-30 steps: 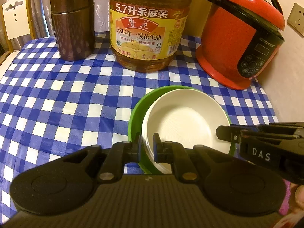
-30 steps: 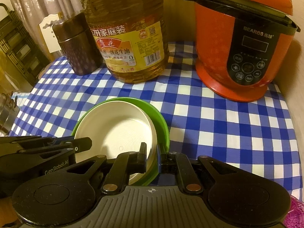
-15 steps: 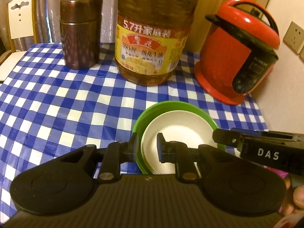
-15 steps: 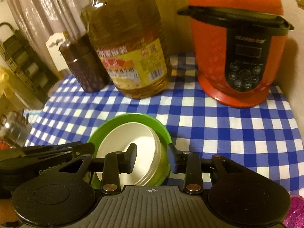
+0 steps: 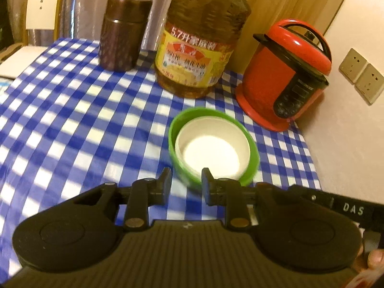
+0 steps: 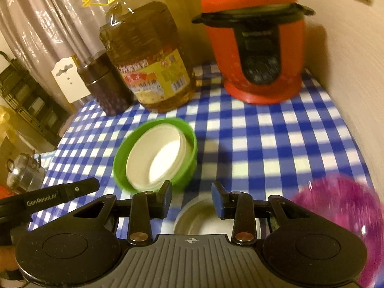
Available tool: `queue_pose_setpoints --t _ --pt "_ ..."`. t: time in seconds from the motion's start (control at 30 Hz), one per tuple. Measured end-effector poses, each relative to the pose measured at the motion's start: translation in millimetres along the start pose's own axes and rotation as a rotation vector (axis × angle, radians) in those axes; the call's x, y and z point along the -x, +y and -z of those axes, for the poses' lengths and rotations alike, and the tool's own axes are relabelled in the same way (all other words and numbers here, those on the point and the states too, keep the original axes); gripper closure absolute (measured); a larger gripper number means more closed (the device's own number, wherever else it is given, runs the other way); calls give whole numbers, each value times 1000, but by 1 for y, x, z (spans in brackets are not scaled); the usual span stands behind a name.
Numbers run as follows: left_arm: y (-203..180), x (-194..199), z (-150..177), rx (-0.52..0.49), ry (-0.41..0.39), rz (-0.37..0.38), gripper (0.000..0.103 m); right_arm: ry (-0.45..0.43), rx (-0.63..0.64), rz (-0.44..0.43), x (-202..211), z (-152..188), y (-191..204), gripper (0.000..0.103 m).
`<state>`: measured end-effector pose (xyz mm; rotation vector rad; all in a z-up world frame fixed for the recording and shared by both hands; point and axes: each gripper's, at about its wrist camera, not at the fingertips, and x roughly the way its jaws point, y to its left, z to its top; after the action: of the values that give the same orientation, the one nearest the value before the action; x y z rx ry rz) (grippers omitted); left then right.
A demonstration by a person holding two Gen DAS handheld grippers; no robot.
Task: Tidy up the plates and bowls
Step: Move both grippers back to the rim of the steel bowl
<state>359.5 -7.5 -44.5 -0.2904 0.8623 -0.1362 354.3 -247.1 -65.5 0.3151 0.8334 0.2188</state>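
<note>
White bowl (image 5: pixel 211 148) sitting nested inside green bowl (image 5: pixel 176 158) on checkered counter (image 5: pixel 72 129), before oil bottle (image 5: pixel 199 48). Left hand-held gripper (image 5: pixel 184 180) gaping, gripping nothing. Right hand-held gripper (image 6: pixel 191 194) gaping wide, hovering empty near bowls.

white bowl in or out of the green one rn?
In. The white bowl sits nested inside the green bowl, green rim ringing it in both views; neither gripper touches them.

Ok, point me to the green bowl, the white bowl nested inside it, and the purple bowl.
green bowl (image 5: pixel 255 154), left wrist view, on its right rim.
white bowl (image 5: pixel 211 154), left wrist view, on its inner floor.
purple bowl (image 6: pixel 340 206), right wrist view, on its blurred side wall.
</note>
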Motion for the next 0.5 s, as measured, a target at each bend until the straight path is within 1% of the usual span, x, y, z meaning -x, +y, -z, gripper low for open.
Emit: queue_pose_setpoints --t 0.27,0.5 --pt "-4 35 41 22 25 22 78 32 -64 35 44 62 -1 66" --pt "-13 64 66 20 34 20 77 21 -96 41 76 94 5 66"
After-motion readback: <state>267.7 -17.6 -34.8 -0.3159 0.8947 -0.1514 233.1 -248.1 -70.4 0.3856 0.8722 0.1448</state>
